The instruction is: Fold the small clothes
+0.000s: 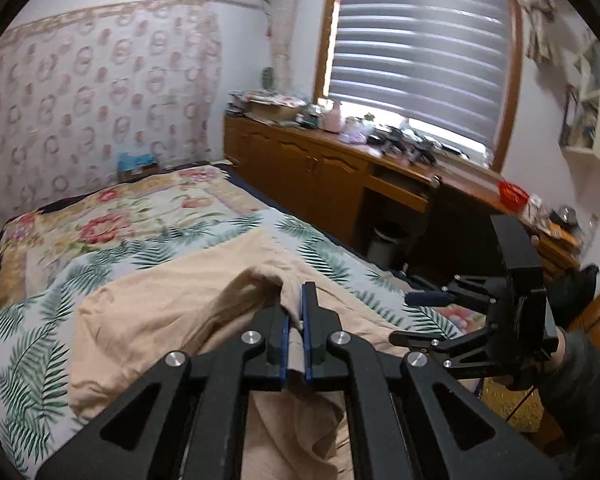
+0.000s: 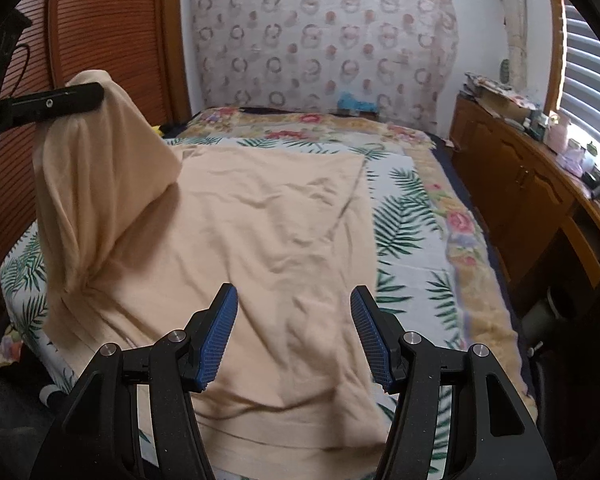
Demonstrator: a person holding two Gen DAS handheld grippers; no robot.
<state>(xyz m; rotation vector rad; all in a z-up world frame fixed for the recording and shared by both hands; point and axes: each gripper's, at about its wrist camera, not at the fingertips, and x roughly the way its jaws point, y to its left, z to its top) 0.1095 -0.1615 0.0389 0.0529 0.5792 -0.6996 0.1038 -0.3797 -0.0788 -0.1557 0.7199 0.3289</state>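
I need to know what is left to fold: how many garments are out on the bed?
1. A beige garment lies spread on the floral bedspread; its corner is lifted, pinched in the left claw. More may lie outside both views.

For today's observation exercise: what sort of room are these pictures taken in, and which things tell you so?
Most likely a home bedroom. A bed with a floral cover fills the room, a wooden cabinet runs under a window blind, and a beige garment lies spread on the bed.
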